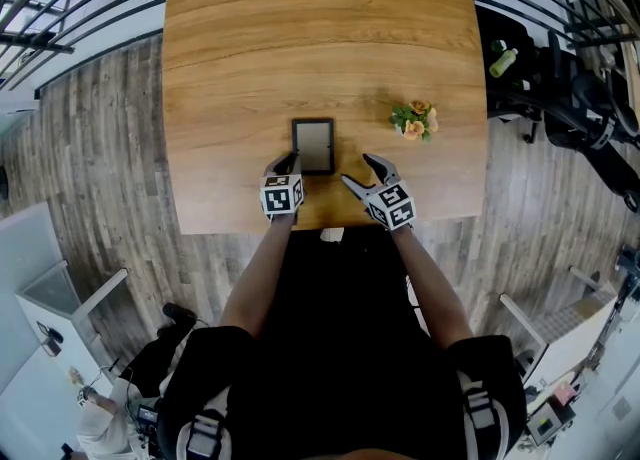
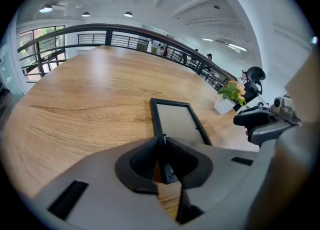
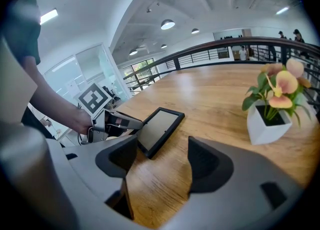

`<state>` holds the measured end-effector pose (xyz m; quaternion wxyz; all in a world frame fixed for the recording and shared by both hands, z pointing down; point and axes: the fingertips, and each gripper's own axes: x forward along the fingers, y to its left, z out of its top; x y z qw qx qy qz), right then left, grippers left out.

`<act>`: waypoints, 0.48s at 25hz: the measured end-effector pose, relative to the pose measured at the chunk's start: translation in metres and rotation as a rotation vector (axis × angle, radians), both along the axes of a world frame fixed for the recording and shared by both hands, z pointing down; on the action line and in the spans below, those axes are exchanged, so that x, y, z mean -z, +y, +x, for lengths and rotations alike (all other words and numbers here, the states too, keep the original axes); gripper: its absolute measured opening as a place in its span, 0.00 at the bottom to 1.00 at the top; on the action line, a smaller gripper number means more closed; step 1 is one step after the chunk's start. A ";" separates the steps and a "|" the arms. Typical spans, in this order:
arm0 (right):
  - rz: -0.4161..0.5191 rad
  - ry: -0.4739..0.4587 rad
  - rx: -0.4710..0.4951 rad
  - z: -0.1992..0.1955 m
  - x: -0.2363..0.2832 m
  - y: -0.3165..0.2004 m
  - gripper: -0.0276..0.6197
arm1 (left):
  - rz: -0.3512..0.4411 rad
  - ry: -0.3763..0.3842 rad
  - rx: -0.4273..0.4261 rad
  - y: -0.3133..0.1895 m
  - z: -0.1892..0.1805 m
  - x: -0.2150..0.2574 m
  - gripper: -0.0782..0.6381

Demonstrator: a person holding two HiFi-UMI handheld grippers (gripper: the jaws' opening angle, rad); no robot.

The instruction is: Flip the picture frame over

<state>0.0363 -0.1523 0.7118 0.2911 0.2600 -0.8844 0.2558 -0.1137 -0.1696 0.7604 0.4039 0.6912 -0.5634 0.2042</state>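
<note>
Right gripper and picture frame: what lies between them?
Nothing but bare wooden table lies between the open right gripper and the picture frame, as the right gripper view shows.

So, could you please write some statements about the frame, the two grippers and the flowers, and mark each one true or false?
1. The picture frame lies flat on the wooden table. True.
2. The left gripper is closed on a near corner of the frame. True.
3. The right gripper grips the frame's other side. False: its jaws stand apart, with only bare table between them.
4. The potted flowers stand on top of the frame. False: they stand on the table, apart from the frame, on the right gripper's side.
5. The flower pot has tipped over. False: it stands upright.
</note>
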 end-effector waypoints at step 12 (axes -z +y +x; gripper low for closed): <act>0.008 -0.017 0.015 -0.007 0.003 0.004 0.54 | -0.014 0.166 0.104 -0.001 0.002 0.006 0.19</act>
